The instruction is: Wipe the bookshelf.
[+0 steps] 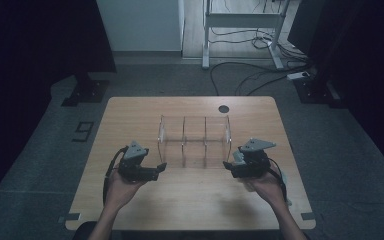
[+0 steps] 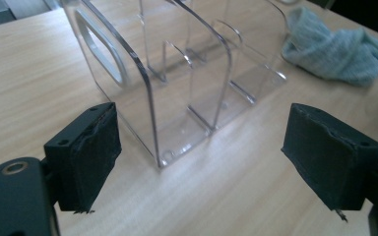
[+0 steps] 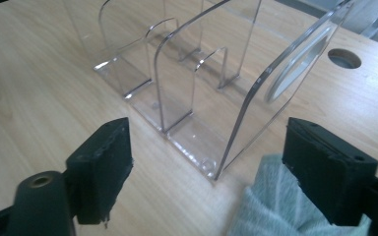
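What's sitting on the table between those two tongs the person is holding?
The clear acrylic divider rack stands between the left tongs and the right tongs, as the high view shows. Both tongs are open and apart from it.

Lab-like recording room: dark curtains (image 1: pixel 35 45), lone wooden table (image 1: pixel 130 115), floor cables (image 1: pixel 250 75), metal stand frame (image 1: pixel 240 20).

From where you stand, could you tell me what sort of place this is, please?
Probably a lab or recording room set up for handling trials. A lone wooden table stands on grey carpet with tape marks, dark curtains hang at both sides, and cables trail under a metal frame behind.
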